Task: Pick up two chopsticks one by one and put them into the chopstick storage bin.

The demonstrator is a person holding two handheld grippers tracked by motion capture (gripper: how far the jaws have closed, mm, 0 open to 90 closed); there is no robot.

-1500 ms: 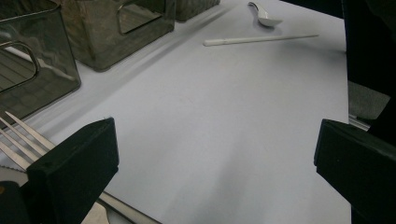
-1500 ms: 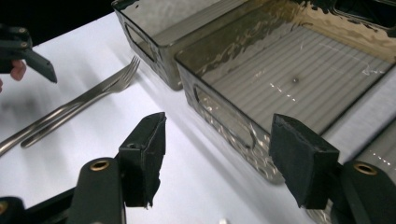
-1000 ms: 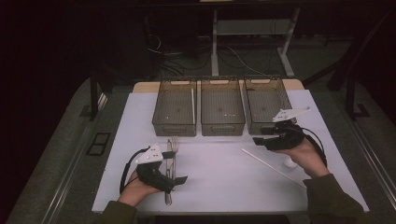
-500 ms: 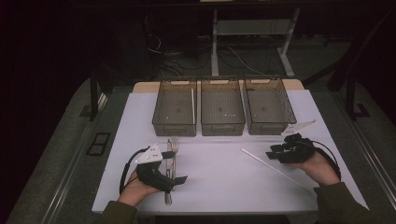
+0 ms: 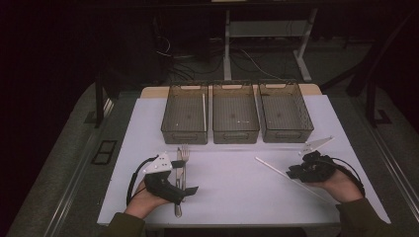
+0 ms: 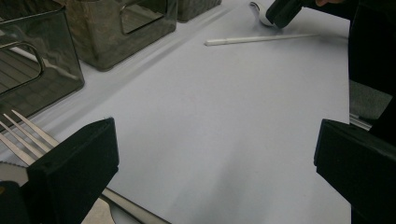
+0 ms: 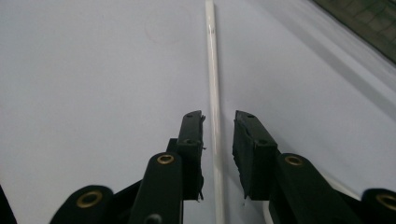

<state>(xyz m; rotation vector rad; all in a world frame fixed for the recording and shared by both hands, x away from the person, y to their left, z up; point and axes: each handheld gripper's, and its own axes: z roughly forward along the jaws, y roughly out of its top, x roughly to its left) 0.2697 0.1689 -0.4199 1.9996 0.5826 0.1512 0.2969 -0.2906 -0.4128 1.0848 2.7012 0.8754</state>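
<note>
A thin white stick (image 5: 271,166) lies slantwise on the white table sheet at the right. My right gripper (image 5: 291,174) is low over it. In the right gripper view the stick (image 7: 212,84) runs between the pads, with a narrow gap on each side. The jaws have just been closing around it, and my right gripper (image 7: 218,121) is still open. At the left, my left gripper (image 5: 188,176) rests wide open beside a metal fork (image 5: 184,154) and a knife handle (image 5: 177,210). In the left gripper view my left gripper (image 6: 215,144) has only bare sheet between its jaws, and the fork tines (image 6: 23,128) lie by its left jaw.
Three clear grey baskets stand in a row at the back: left (image 5: 184,134), middle (image 5: 235,135), right (image 5: 287,134). The left one holds a white stick (image 5: 203,111). The sheet's front edge runs just behind both hands.
My right hand has come down and toward the near side, from beside the right basket to the white stick, and its jaws have narrowed. The left hand has kept still.
</note>
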